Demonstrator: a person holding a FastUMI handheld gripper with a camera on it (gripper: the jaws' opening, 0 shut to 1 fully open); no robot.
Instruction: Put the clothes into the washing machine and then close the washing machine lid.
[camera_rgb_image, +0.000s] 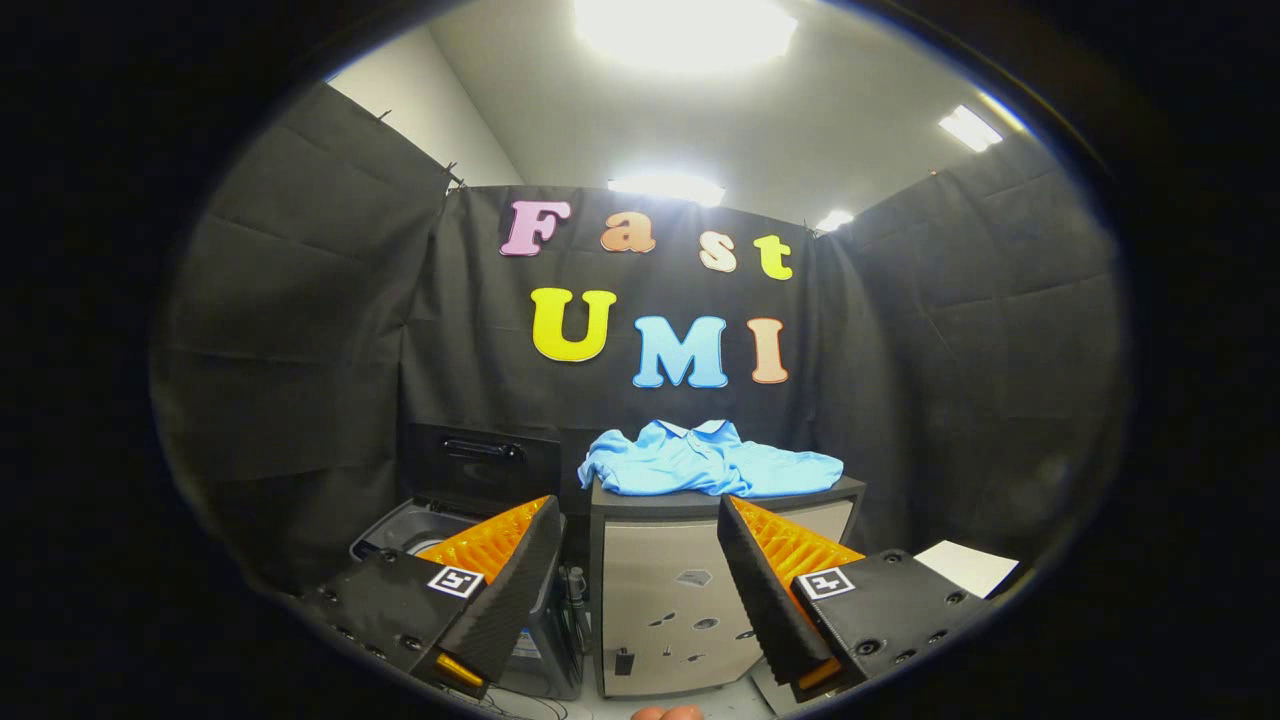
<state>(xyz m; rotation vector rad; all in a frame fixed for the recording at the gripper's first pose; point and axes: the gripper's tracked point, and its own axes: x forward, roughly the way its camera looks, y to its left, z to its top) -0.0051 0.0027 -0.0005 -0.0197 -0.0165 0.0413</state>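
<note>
Blue shirt (706, 458) atop cabinet (690, 590); washing machine (455, 520) lid up; fingers (640, 560) apart

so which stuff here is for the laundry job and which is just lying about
For the job:
- blue shirt, heaped on the cabinet
- washing machine, lid up, left of the cabinet
- gripper, jaws open, holding nothing

Just lying about:
- white paper, right of the gripper
- the cabinet itself

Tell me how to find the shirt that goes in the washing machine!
Look at the pale cabinet beyond the open fingers of the hand-held gripper. The light blue shirt lies crumpled on its dark top, right of the open washing machine. It is the one soft, bright thing among dark, hard ones.
</note>
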